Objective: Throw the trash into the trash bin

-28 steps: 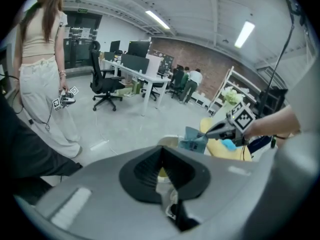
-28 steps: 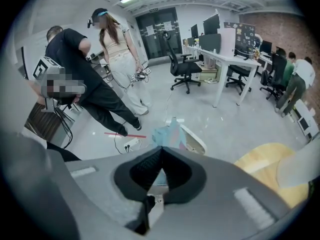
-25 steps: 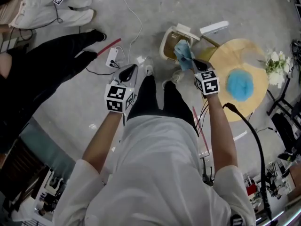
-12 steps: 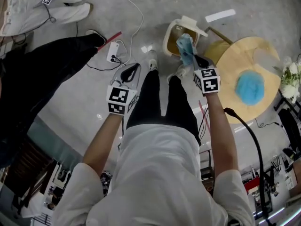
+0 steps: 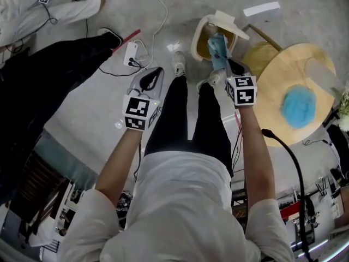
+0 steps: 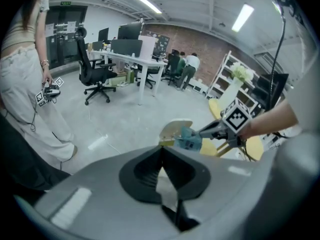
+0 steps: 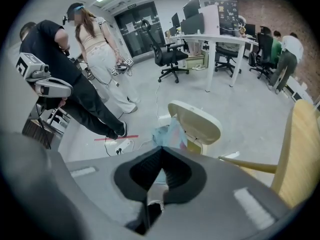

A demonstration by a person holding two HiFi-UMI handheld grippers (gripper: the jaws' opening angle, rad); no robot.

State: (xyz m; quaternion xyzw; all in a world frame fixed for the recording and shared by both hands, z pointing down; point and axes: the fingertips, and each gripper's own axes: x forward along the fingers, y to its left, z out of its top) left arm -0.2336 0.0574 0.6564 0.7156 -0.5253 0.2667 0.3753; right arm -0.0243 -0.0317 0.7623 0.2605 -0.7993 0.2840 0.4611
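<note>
Head view showed the right gripper point(image 5: 224, 65) clamped on blue trash point(image 5: 216, 47) just above the open bin point(image 5: 196, 39). The drop was not yet made. The left gripper point(image 5: 149, 82) was closed, empty.

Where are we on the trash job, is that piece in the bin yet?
Done: the bin has its lid up, and the right gripper is shut on a light blue wrapper. In hand: the wrapper hangs over the bin's mouth, not yet released. Left: open the jaws to drop it. The left gripper is shut and empty. A blue lump on the round table may be next.
</note>
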